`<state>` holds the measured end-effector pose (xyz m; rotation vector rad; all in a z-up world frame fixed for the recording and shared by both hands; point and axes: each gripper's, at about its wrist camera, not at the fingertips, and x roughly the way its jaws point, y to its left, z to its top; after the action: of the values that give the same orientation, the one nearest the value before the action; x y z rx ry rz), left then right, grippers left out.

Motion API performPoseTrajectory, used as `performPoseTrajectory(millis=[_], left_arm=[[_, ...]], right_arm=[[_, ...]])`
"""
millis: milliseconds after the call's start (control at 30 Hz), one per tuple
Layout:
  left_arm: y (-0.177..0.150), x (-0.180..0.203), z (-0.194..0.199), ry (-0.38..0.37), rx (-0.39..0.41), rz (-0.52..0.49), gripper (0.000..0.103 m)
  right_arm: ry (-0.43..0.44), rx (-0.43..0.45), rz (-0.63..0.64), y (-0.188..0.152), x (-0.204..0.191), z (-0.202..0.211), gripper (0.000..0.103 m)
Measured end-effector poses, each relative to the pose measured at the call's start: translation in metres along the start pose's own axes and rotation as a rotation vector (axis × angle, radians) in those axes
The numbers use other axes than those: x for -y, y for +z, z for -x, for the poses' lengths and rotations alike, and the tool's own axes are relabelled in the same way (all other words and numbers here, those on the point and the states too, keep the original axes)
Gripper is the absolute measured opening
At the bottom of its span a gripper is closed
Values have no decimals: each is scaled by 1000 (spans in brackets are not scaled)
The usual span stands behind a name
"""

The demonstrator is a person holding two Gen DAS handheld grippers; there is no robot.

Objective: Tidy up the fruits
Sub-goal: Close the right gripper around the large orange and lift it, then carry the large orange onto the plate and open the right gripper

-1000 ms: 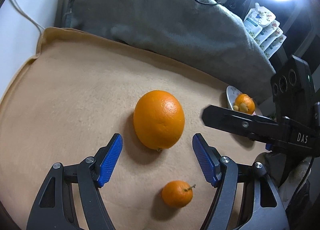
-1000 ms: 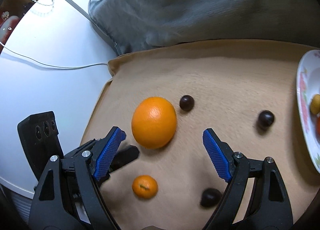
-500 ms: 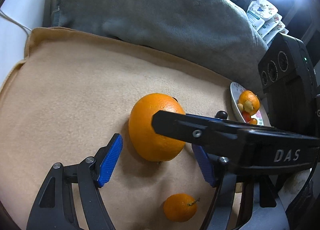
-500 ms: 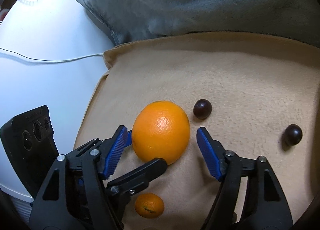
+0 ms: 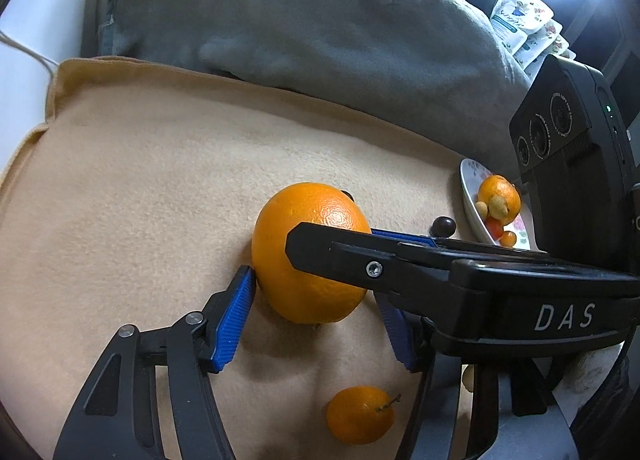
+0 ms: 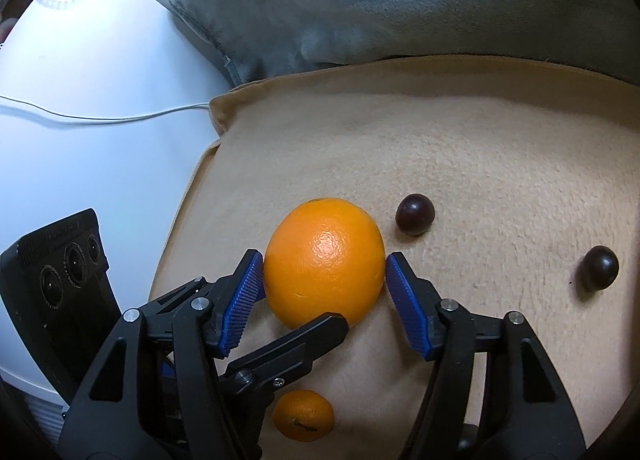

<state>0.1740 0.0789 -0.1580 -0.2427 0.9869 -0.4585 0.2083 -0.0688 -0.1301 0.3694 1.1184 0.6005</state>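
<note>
Because the big orange [image 6: 324, 260] is too wide for one claw, I clamp it on the blanket [image 6: 480, 148] with right gripper [image 6: 324, 280] and left gripper [image 5: 316, 312], both just narrowed.

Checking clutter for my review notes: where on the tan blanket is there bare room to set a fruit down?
The tan fleece blanket lies bare between the large orange and the grey cushion, and out to its left hem. It is crowded around the orange, both claws, the small mandarin and the dark round fruits toward the floral plate.
</note>
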Motion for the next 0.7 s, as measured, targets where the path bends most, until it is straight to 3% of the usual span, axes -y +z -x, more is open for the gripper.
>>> performPoseTrajectory(millis=[700], left_arm=[[-3, 57, 16, -13, 60, -95, 60]], right_arm=[[-2, 109, 17, -17, 4, 58, 66]])
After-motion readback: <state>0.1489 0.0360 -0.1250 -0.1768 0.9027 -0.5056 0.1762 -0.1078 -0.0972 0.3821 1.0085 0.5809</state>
